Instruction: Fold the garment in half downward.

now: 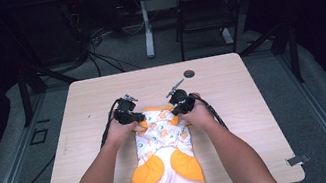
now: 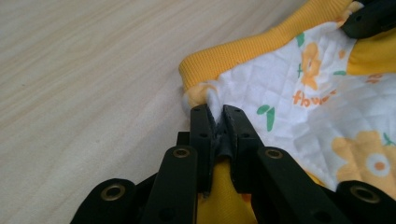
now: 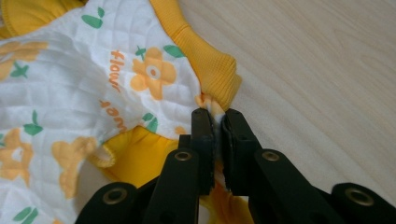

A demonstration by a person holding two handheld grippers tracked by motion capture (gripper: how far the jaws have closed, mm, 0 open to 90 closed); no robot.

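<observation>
Two grips on, both thin. Left gripper (image 2: 218, 114) has its jaws pinched onto just a nub of white quilted cloth at one top corner of the baby garment (image 1: 163, 145), right below the yellow ribbed band (image 2: 243, 53). Right gripper (image 3: 215, 116) same story at the opposite corner, a small twist of fabric squeezed betw. its jaws.

Risks, as I judge: bites are shallow, so a quick lift or uneven pull could slip a corner free; one side dropping = garment bunches, fold goes crooked. May also have caught only the top layer.

Garment: lies flat mid-table (image 1: 76, 101), near the front edge, white w/ orange flowers, green leaves, yellow-orange panels at lower end. Soft, limp.
</observation>
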